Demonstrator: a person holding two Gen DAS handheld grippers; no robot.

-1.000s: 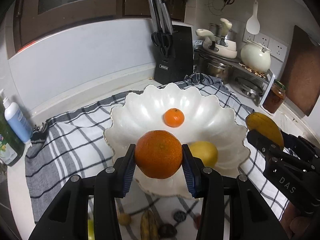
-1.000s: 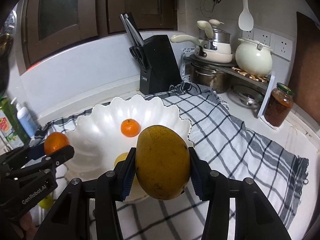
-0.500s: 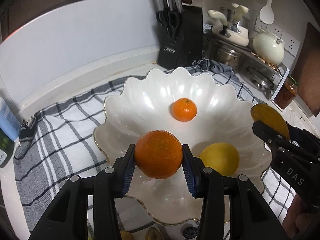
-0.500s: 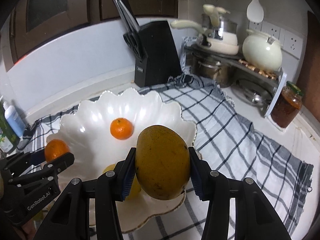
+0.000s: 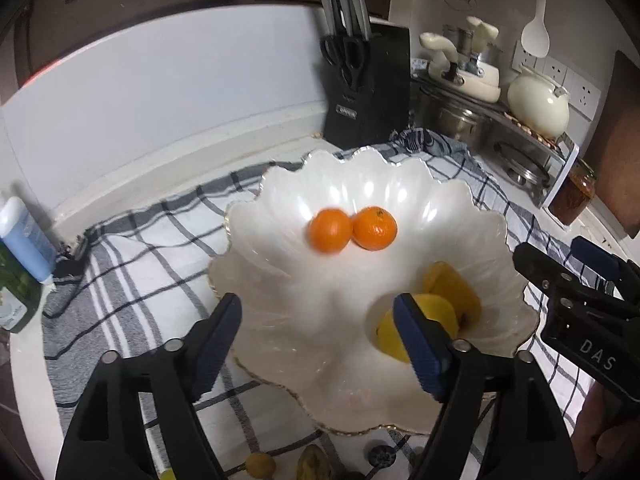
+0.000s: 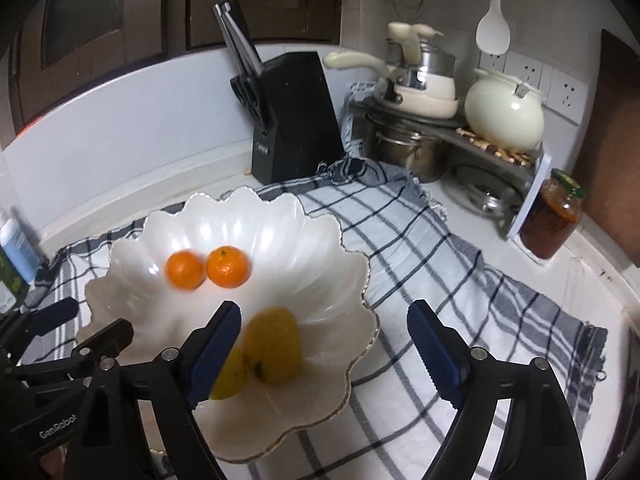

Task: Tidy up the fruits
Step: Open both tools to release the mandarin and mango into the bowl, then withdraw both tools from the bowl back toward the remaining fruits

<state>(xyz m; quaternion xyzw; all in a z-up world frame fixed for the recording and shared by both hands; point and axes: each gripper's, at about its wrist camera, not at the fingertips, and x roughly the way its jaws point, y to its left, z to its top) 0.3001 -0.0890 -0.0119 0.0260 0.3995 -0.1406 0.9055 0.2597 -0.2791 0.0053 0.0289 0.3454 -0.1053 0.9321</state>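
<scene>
A: Where are we standing with the fruit?

B: Both claws are hanging released and empty over the scalloped bowl (image 5: 460, 200). Our left gripper (image 5: 320, 340) is gaping above its near rim, and our right gripper (image 6: 324, 348) is spread wide over its right edge.

A: And the fruit itself?

B: Two oranges are sitting touching each other toward the bowl's far side: the blurred orange (image 5: 330, 230) on the left, the sharper orange (image 5: 375, 228) beside it. The mango (image 6: 274, 346) is lying at the bowl's near side, leaning against the lemon (image 6: 228, 374).

A: What are we worrying about?

B: We judge the blurred orange is rolling, so it may nudge its neighbour around the slick interior. The mango looks blurred too, so it may shift against the lemon. Pulling either gripper back low could clip the rim and drag the bowl across the checked cloth (image 6: 460, 280).

A: Are the views differing?

B: Yes. The left wrist is showing small fruits (image 5: 260, 466) lying in front of the bowl, so we are not finishing yet. The right wrist is showing more of the mango and the open cloth to the bowl's right.
</scene>
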